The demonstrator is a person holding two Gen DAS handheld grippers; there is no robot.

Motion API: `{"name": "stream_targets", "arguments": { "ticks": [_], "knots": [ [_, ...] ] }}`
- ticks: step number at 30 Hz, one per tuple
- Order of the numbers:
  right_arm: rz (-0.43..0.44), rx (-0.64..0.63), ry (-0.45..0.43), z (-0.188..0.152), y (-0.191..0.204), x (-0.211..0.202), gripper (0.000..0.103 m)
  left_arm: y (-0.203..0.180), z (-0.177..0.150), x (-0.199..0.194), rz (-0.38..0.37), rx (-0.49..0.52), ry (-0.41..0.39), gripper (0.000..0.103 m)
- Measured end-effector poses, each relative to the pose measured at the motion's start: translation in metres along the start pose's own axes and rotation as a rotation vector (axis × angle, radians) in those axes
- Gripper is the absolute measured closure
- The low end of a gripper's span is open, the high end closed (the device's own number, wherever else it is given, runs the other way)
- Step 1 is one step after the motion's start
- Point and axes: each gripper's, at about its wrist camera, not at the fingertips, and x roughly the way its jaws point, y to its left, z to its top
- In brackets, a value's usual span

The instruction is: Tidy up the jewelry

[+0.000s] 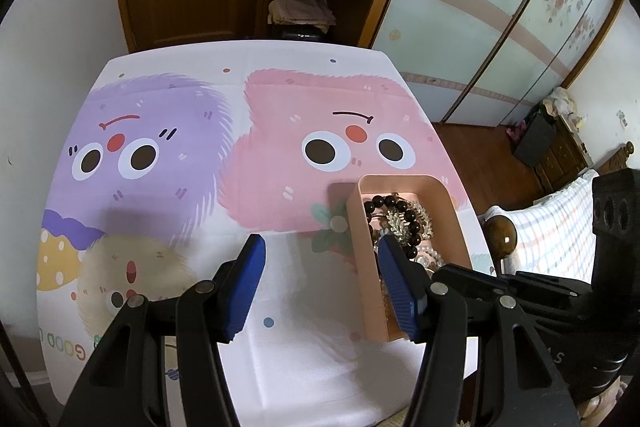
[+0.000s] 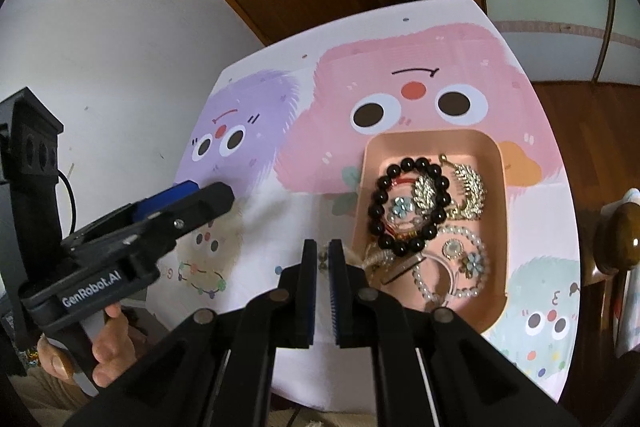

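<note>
A pink tray (image 2: 432,139) sits on the cartoon tablecloth and holds a black bead bracelet (image 2: 380,195), a gold leaf piece (image 2: 472,187), a pearl bracelet (image 2: 476,239) and flower pieces. My right gripper (image 2: 323,245) is at the tray's near left corner. It is shut on a small flower piece (image 2: 322,261) that shows in the slit between its pads. A pale cord (image 2: 362,255) runs from its right finger into the tray. My left gripper (image 1: 321,241) is open and straddles the left wall of the tray (image 1: 400,181), with nothing pressed; its right finger hides part of the black bead bracelet (image 1: 390,203).
The table (image 1: 240,55) ends close behind the tray and just right of it. A bed (image 1: 552,227) with a checked cover and a wooden knob (image 1: 500,237) stands at the right. A brown door and shelves lie beyond. A hand (image 2: 112,347) grips the left tool's handle.
</note>
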Motion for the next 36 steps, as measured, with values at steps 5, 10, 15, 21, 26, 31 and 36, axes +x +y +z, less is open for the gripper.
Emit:
{"name": "stream_targets", "arguments": {
  "ticks": [5,10,15,21,26,31,36],
  "knots": [
    [-0.005,0.007,0.001,0.0,-0.003,0.0,0.097,-0.002,0.0,0.0,0.002,0.007,-0.001,0.046],
    [-0.015,-0.014,-0.029,0.003,0.0,-0.007,0.097,-0.003,-0.001,0.001,0.002,0.008,-0.001,0.046],
    [-0.026,-0.036,-0.052,0.003,0.004,-0.015,0.097,-0.005,0.0,-0.001,0.004,0.013,-0.003,0.046],
    [-0.038,-0.052,-0.069,0.001,0.007,-0.02,0.097,-0.008,-0.001,-0.004,0.007,0.022,-0.004,0.046],
    [-0.044,-0.059,-0.074,-0.004,0.008,-0.022,0.097,-0.01,-0.006,-0.007,0.028,0.024,-0.01,0.032],
    [-0.064,-0.054,-0.083,-0.008,0.008,-0.021,0.097,-0.005,-0.015,-0.01,0.066,0.001,-0.011,0.024],
    [-0.116,-0.036,-0.076,-0.019,0.006,-0.014,0.097,0.0,-0.027,-0.007,0.116,-0.016,0.014,0.024]
  ]
}}
